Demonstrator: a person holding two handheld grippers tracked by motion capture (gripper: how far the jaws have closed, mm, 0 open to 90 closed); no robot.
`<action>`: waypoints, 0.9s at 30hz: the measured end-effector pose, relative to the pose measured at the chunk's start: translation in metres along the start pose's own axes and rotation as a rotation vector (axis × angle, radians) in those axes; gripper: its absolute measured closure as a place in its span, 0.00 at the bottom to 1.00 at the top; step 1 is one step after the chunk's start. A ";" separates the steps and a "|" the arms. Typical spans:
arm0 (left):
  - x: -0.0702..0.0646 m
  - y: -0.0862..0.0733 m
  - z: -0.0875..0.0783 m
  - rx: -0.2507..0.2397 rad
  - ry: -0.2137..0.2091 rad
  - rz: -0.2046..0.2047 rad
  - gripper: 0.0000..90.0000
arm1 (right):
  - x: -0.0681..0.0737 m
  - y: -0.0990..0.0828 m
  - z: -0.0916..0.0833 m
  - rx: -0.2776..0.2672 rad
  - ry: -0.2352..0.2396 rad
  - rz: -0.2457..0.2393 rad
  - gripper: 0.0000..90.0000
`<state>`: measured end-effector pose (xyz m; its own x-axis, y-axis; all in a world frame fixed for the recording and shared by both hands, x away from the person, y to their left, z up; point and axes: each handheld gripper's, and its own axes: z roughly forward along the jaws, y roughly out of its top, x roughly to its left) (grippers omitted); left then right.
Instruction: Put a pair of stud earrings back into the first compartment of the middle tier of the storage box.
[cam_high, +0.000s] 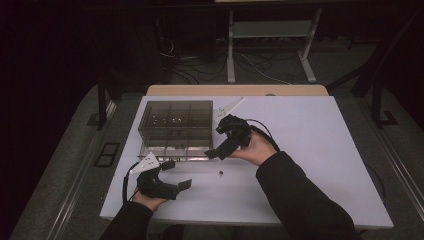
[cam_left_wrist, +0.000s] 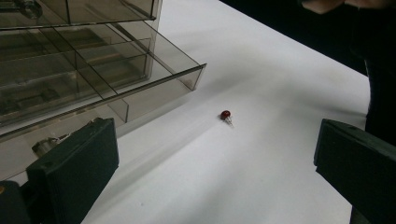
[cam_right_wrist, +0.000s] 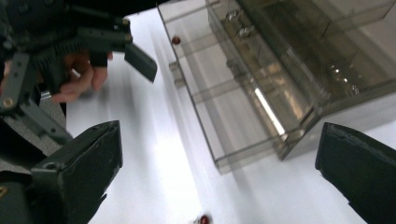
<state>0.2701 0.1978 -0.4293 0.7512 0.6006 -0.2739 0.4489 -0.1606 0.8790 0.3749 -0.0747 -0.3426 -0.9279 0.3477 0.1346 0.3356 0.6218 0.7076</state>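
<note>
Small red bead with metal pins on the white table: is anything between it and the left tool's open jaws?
Nothing visible. The small red bead with metal pins lies alone on the bare white table, ahead of the open left tool. The smoky transparent plastic drawer box stands off to one side, its pulled-out drawer not touching the bead.

A white table top (cam_high: 310, 150) stands on grey floor (cam_high: 65, 170) in a dark room. Beyond the table's far wooden edge (cam_high: 237, 90), a white metal frame (cam_high: 270, 45) stands among loose cables (cam_high: 200, 65). Left of the table, a black post (cam_high: 101, 100) rises.
</note>
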 end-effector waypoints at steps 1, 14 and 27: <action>0.000 0.000 0.000 0.001 -0.001 0.002 0.00 | 0.001 -0.004 0.001 0.005 0.006 0.007 0.00; 0.000 0.000 0.000 0.003 -0.001 -0.002 0.00 | 0.004 -0.044 0.013 0.039 0.023 0.035 0.00; 0.000 0.000 0.000 0.004 -0.003 -0.001 0.00 | -0.001 -0.077 0.040 0.093 0.056 0.058 0.26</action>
<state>0.2698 0.1975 -0.4293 0.7520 0.5984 -0.2764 0.4519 -0.1628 0.8771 0.3569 -0.0947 -0.4254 -0.9131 0.3472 0.2138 0.4005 0.6651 0.6303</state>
